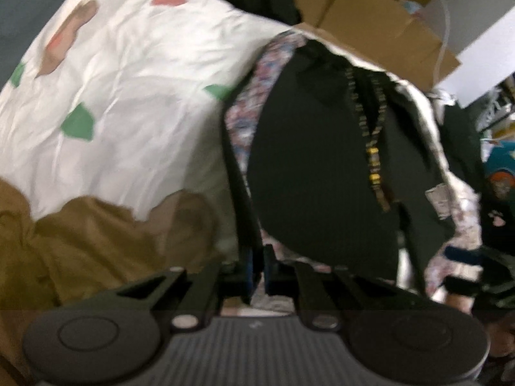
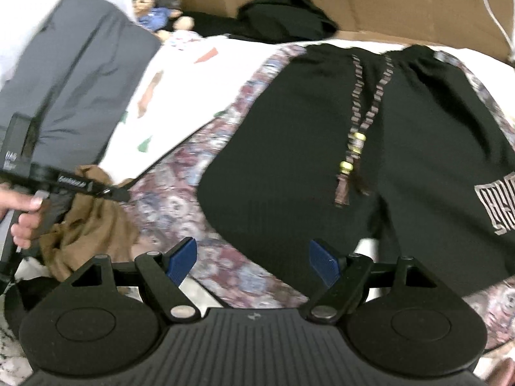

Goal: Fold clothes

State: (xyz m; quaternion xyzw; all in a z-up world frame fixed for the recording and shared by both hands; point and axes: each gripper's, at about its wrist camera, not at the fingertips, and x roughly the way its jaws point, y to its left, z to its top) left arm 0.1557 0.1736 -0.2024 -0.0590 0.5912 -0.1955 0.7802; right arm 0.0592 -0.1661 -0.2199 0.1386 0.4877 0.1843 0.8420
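Black shorts (image 2: pixel 322 160) with a beaded drawstring (image 2: pixel 354 135) lie flat on a patterned cloth (image 2: pixel 180 193). My right gripper (image 2: pixel 252 260) hovers open over the near edge of the shorts, its blue pads (image 2: pixel 182 260) wide apart with nothing pinched. In the left wrist view my left gripper (image 1: pixel 259 270) is shut on the dark-bordered edge of the patterned cloth (image 1: pixel 244 122), which rises taut from the fingers beside the shorts (image 1: pixel 315 167). The right wrist view shows the left gripper (image 2: pixel 124 194) at the cloth's left edge, held by a hand (image 2: pixel 22 222).
A brown garment (image 1: pixel 80 241) lies crumpled at the near left. A white quilt (image 1: pixel 128 74) with coloured patches covers the bed. Grey fabric (image 2: pixel 74 74), a doll (image 2: pixel 154 13), a black garment (image 2: pixel 283 13) and cardboard boxes (image 2: pixel 402 6) lie behind.
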